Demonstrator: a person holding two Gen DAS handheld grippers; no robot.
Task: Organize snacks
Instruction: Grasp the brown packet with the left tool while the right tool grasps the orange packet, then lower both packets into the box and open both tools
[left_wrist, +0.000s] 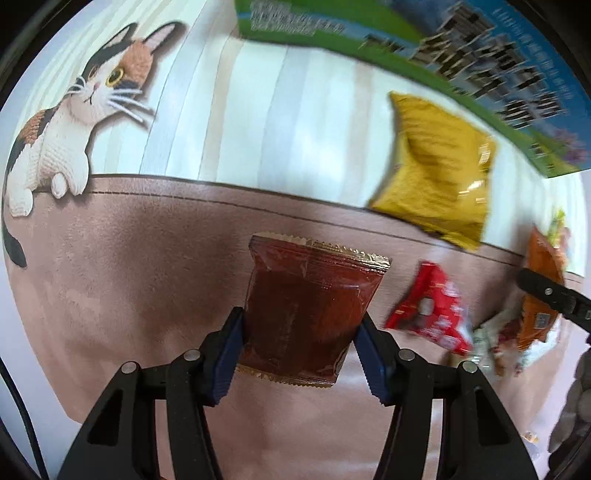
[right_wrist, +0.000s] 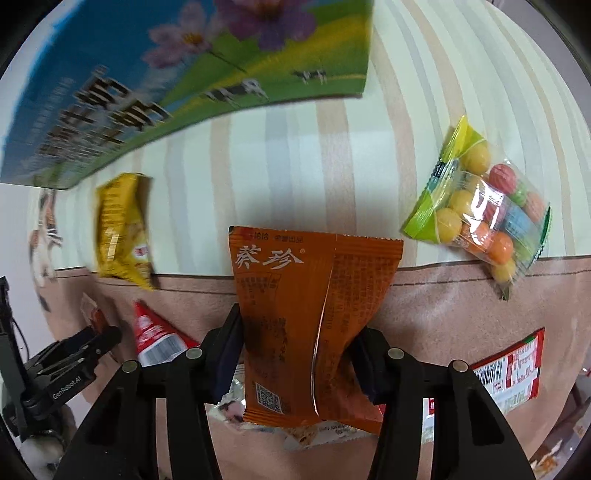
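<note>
Packets of thin crinkled foil are held in both tools: a dark red-brown sealed snack packet is pinched across its lower body between the blue pads of the left tool, which is pointed straight down over the pinkish-brown mat on the worktop, while an orange printed snack packet is clamped at its waist by the right tool, tilted steeply downward. Both packets are judged light, soft and slippery, best gripped across the flat middle rather than at the crimped seams, with contents that could be crushed.
</note>
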